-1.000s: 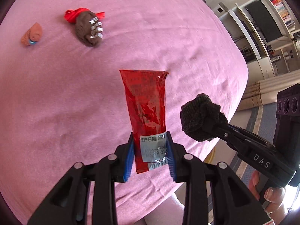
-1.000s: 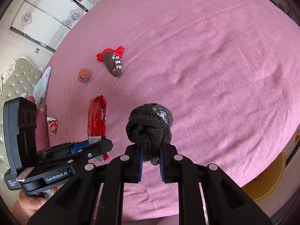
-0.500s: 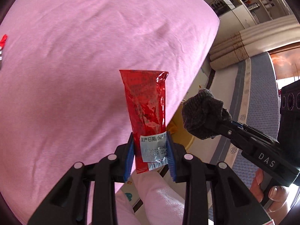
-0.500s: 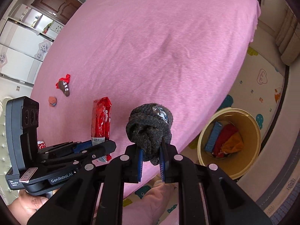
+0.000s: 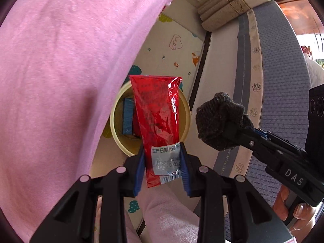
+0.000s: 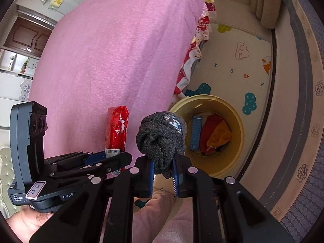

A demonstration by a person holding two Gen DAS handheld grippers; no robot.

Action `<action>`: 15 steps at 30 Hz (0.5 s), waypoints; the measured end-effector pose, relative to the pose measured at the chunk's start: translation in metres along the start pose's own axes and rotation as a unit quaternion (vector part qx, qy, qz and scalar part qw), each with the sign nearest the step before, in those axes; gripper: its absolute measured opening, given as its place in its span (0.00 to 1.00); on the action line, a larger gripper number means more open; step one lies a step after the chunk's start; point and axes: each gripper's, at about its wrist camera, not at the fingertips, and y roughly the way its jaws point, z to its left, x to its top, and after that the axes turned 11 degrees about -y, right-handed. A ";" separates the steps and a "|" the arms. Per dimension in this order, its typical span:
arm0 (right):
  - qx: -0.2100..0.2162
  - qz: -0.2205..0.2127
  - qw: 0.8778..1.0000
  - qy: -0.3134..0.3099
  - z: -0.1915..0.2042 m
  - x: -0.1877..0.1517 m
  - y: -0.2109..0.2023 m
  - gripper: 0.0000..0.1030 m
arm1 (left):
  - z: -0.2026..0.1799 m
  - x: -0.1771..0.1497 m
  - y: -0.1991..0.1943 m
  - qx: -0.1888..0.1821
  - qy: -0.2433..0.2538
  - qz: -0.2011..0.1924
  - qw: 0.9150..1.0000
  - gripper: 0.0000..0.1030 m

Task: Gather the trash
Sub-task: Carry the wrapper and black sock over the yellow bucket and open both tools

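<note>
Transport step: left gripper (image 5: 163, 160) clamped a red wrapper (image 5: 157, 113), right gripper (image 6: 163, 172) a dark sock ball (image 6: 161, 137); release over the yellow bin (image 6: 239, 121) presumably came next.

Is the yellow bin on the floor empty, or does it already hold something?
Not empty. The yellow bin holds a blue box, something red and something orange.

one wrapper (image 5: 158, 121), one sock (image 6: 162, 139), one bin (image 6: 237, 141)

Glossy crinkled foil wrapper (image 5: 157, 119); matt knitted sock (image 6: 162, 139); smooth plastic bin (image 6: 237, 154)
</note>
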 end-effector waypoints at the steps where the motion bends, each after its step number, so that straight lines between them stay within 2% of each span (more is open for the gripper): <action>1: 0.002 0.002 1.000 0.010 -0.009 -0.003 0.002 0.14 | -0.005 0.000 0.009 0.004 0.005 0.007 1.000 0.30; 7: 0.004 0.019 0.999 0.034 -0.045 -0.016 0.014 0.16 | -0.027 0.003 0.046 0.018 0.021 0.039 0.999 0.32; 9: 0.013 0.023 0.999 0.038 -0.052 -0.016 0.016 0.22 | -0.031 0.005 0.056 0.021 0.021 0.049 0.998 0.43; 10: 0.012 0.021 0.999 0.040 -0.055 -0.016 0.016 0.26 | -0.031 0.006 0.061 0.019 0.020 0.056 0.998 0.59; 11: 0.008 0.016 0.999 0.042 -0.059 -0.016 0.015 0.35 | -0.033 0.008 0.063 0.021 0.019 0.056 0.998 0.70; 13: 0.002 0.012 0.999 0.044 -0.065 -0.014 0.013 0.40 | -0.031 0.008 0.067 0.032 0.021 0.055 0.998 0.73; 15: 0.002 0.016 0.999 0.048 -0.073 -0.014 0.015 0.40 | -0.027 0.008 0.071 0.041 0.016 0.063 0.997 0.73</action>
